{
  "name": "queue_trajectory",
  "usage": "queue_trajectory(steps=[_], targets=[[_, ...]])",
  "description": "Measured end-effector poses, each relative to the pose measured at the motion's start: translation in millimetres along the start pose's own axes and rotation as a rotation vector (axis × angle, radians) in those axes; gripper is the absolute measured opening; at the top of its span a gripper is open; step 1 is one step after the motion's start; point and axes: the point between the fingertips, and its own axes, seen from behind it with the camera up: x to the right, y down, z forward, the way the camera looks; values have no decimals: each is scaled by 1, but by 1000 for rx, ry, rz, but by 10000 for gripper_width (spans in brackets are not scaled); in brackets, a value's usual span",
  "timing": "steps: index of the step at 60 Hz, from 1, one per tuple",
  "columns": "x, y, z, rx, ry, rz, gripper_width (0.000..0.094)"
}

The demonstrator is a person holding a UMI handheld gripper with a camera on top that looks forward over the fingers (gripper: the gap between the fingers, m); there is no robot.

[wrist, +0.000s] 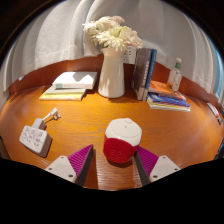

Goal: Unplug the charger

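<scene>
A white power strip [35,138] lies on the wooden table [90,115], to the left of my fingers. A small white charger [49,117] sits plugged in at its far end. My gripper [114,160] is well to the right of the strip and apart from it. A round red thing with a white top [119,146] stands between the fingertips. It is close to the right pad [146,158] and has a gap to the left pad [82,160]. The fingers are open.
A white vase of pale flowers [111,70] stands at the back centre. Upright books [145,70] and a flat stack of books [168,100] are to its right, with a small bottle [176,74] behind. More flat books [68,85] lie at the back left.
</scene>
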Motion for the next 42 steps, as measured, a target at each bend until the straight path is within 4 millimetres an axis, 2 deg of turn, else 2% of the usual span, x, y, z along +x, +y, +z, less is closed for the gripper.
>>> queue_trajectory(steps=[4, 10, 19, 26, 33, 42], targets=[[-9, -5, -5, 14, -11, 3, 864], [-24, -23, -22, 64, -41, 37, 863], [-27, -59, -65, 130, -14, 65, 862], [-18, -95, -112, 193, 20, 80, 859], [-6, -131, -168, 267, 45, 92, 859], [17, -155, -236, 327, 104, 80, 857]])
